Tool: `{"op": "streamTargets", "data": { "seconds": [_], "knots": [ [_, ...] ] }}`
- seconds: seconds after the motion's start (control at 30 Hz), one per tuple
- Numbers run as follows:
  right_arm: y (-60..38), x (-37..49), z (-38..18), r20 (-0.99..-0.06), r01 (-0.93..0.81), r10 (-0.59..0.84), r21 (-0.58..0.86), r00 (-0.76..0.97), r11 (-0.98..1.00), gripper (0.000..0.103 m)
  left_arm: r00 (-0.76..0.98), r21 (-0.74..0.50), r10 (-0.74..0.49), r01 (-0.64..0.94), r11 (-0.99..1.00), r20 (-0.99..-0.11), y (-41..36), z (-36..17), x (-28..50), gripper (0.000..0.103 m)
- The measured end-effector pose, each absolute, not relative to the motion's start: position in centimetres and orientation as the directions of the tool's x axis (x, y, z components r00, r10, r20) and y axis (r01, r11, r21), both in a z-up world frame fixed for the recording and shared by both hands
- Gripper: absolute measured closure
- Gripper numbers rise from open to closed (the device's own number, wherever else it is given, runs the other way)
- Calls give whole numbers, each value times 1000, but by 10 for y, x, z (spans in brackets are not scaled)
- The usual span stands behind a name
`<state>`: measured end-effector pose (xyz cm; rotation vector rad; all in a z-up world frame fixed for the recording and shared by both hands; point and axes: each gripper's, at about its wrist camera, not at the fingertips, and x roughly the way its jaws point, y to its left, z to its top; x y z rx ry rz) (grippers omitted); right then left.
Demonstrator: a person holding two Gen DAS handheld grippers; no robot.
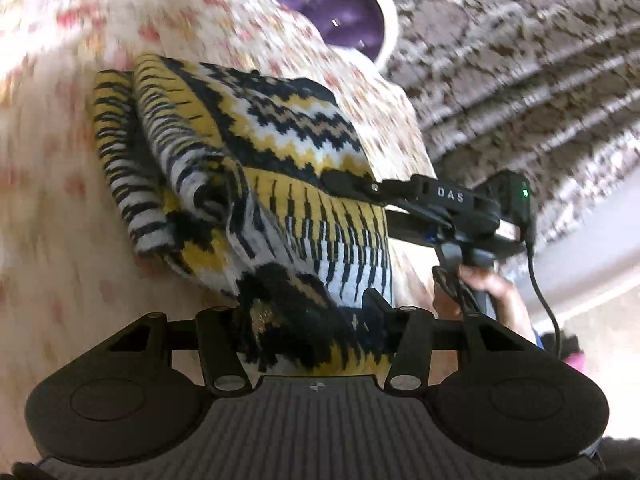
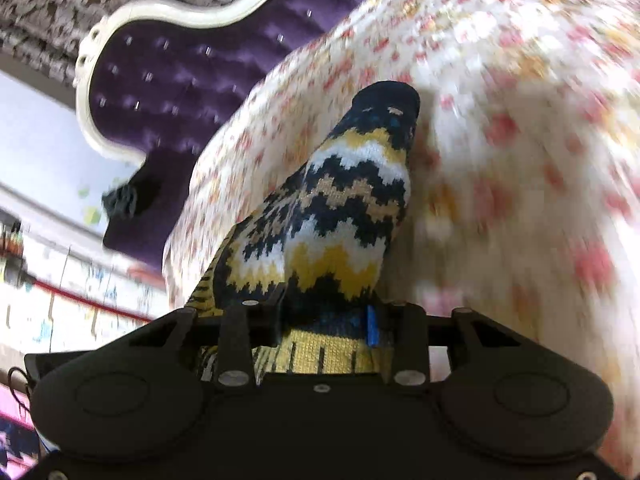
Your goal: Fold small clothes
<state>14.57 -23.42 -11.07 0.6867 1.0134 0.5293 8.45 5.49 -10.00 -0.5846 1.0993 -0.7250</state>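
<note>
The knitted garment (image 1: 280,152) is a small piece patterned in navy, mustard yellow, white and tan: bold zigzag bands run across its middle, while narrow dark-and-light stripes cover the sleeve-like parts bunched at its left and the ribbed hem near the camera. It lies partly gathered on a floral bedspread (image 1: 60,240) printed with pink and yellow blossoms, one portion raised off the cloth. The left tongs (image 1: 316,320) pinch the dark and yellow edge of the knit closest to the lens, fabric filling the gap between their fingers. The right tongs (image 2: 324,320) pinch another edge, the zigzag panel rising from them in a cone towards a dark navy tip that rests against the bedspread; in the left wrist view their black finger presses on the yellow striped hem at the garment's right side. A purple tufted headboard (image 2: 168,80) with a white frame stands behind the bed.
</note>
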Motion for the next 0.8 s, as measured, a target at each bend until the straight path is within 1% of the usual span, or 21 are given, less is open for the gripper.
{"op": "streamTargets", "data": {
  "seconds": [0.07,0.17,0.23,0.3,0.37,0.47,0.57,0.67,0.8],
  "knots": [
    [-234,125,-109,-592,-97,692,726,413,680,55,268,-728,-761,231,646,-590,51,-103,61,52],
    [-231,96,-108,-617,-133,677,692,402,709,51,302,-672,-713,243,700,-633,49,-107,31,52],
    [-227,80,-105,-638,-158,642,646,425,747,46,344,-603,-650,248,759,-677,48,-108,16,52],
    [-224,69,-103,-643,-168,620,620,450,766,37,394,-500,-560,253,828,-729,47,-109,6,52],
    [-222,57,-103,-649,-176,600,596,468,783,31,444,-450,-521,263,853,-729,45,-108,-4,51],
    [-220,36,-103,-656,-191,562,550,503,813,26,492,-384,-468,267,884,-734,40,-97,-16,50],
    [-223,19,-101,-645,-188,546,539,534,821,24,563,-323,-424,275,905,-709,42,-81,-34,50],
    [-225,4,-95,-629,-194,521,514,578,836,15,636,-301,-409,277,912,-655,51,-59,-51,50],
    [-227,-10,-83,-595,-199,496,495,632,846,8,717,-283,-401,287,915,-570,53,-31,-50,43]
  ]
}}
